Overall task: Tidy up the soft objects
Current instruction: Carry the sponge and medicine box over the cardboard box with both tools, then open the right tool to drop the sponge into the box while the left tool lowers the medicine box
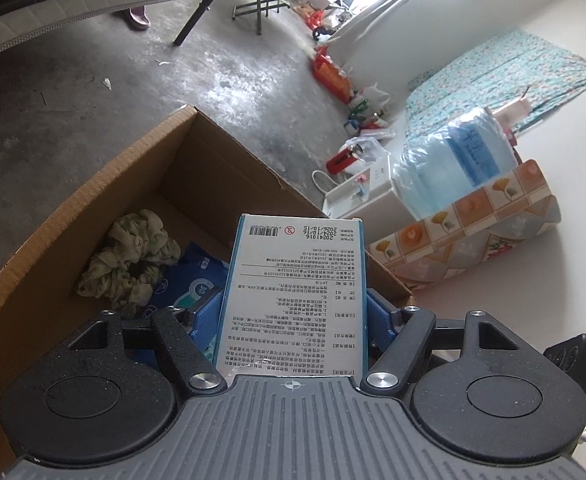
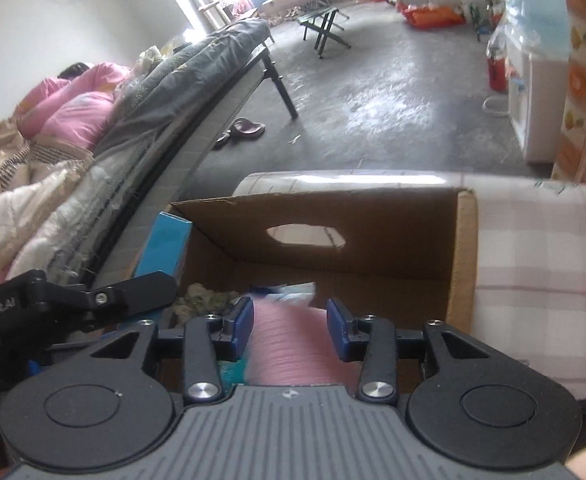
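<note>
Left claw [image 1: 295,312], jaws closed on the long sides of a white-and-blue printed box [image 1: 297,288], holds it above the open cardboard carton [image 1: 93,200]. Right claw [image 2: 289,326], jaws parted, straddles a blurred pink item [image 2: 293,348]; neither pad clearly presses it, so a grip cannot be confirmed.

Inside the carton lie a crumpled olive-green cloth [image 1: 129,256] against the left wall and a blue packet [image 1: 189,280] beside it, partly hidden under the held box. The carton's end wall carries a cut-out handle [image 2: 305,236] and stands on a bench covered in checked cloth [image 2: 541,248].

Step in hand, as judged: depositing the box. To do it well, lower it toward the bare floor of the carton right of the cloth, keep it level, and release only once it rests. With both claws crowding the opening, one should withdraw first to avoid collision.
</note>
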`<state>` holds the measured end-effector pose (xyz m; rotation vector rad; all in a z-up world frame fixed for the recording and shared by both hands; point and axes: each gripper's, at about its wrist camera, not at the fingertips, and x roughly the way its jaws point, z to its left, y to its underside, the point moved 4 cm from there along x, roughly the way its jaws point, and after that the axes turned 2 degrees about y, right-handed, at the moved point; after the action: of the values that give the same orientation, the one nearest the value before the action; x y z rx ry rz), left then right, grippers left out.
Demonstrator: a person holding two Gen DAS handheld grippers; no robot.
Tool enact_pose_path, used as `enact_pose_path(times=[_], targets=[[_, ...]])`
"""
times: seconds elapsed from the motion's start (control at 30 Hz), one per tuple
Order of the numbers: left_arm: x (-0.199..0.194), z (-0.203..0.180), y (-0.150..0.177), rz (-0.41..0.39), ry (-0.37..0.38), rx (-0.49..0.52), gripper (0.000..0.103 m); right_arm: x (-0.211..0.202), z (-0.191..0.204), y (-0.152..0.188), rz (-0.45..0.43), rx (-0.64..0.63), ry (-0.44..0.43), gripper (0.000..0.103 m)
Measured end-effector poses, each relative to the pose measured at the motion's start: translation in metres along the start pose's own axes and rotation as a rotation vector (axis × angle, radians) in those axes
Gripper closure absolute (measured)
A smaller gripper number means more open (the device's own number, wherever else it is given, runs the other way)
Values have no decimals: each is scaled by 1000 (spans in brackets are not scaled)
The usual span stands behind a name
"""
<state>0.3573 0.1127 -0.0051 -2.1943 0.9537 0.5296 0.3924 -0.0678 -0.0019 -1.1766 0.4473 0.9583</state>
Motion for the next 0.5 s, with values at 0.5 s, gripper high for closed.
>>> enact_pose_path(times=[0.5], targets=[[-9,-18,21,68,-1,84,31,-94,-3,10,-180,-51,-25,60]])
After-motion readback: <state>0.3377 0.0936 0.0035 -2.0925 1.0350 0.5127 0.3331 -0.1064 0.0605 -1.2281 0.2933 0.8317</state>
